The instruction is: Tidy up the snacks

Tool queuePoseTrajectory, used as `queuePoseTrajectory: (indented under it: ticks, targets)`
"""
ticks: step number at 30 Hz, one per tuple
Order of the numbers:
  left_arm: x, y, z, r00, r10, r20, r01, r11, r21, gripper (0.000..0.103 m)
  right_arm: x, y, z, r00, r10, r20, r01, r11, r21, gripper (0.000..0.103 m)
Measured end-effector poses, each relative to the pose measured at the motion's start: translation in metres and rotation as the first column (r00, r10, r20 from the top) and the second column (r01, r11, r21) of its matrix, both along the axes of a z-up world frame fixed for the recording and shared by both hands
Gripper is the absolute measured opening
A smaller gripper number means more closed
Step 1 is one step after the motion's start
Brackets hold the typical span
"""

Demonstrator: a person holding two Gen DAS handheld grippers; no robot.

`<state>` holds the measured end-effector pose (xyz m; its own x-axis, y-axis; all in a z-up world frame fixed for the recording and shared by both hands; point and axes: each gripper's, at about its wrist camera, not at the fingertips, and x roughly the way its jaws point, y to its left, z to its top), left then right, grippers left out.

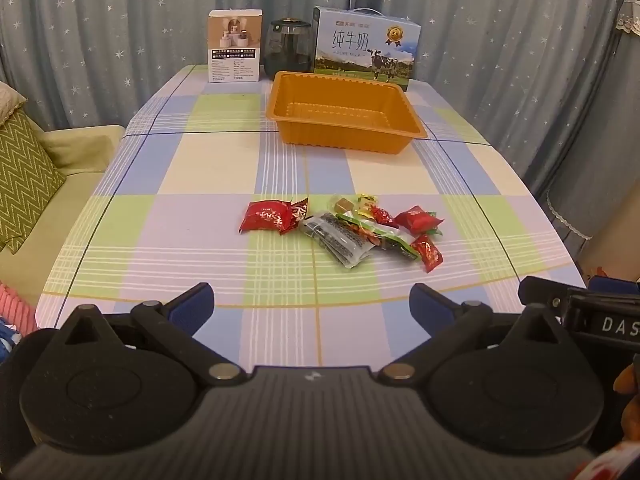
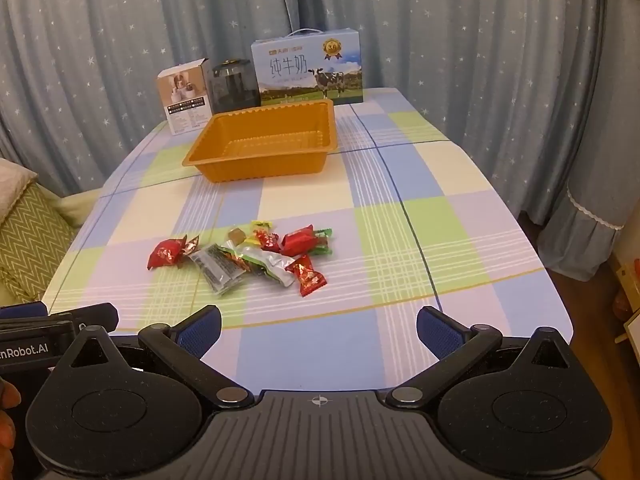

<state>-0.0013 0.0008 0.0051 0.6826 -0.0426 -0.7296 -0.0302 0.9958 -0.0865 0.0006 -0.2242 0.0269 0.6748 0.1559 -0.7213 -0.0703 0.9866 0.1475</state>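
The left gripper (image 1: 311, 304) and the right gripper (image 2: 319, 326) both hang over the near edge of the table (image 1: 192, 168), jaws spread wide with nothing between them. The snacks (image 1: 344, 226) lie in a loose cluster on the checked cloth ahead of both tools: a large red packet (image 1: 270, 216) on the left of the heap, a clear packet with dark print (image 1: 336, 238) beside it, a green-and-white pouch (image 1: 384, 236), and small red candies (image 1: 428, 252) to the right. Farther back stands the orange tray (image 1: 412, 120), holding nothing, well apart from the snacks with bare cloth between. Behind the tray, against the starred curtain (image 1: 120, 20), stand a white box (image 1: 235, 46), a dark jar (image 1: 289, 46) and a milk carton (image 1: 366, 46). A cushion (image 1: 24, 176) sits on the sofa at left
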Motion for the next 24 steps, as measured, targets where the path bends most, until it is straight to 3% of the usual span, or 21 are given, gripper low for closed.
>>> queuePoseTrajectory:
  ticks: [24]
  targets:
    - [-0.0006,-0.0031,-0.0018,1.000,-0.008,0.004,0.008,1.000,-0.004,0.103,0.0016,0.0008,-0.0030,1.000,0.004,0.005,-0.004,1.000,-0.001,0.103]
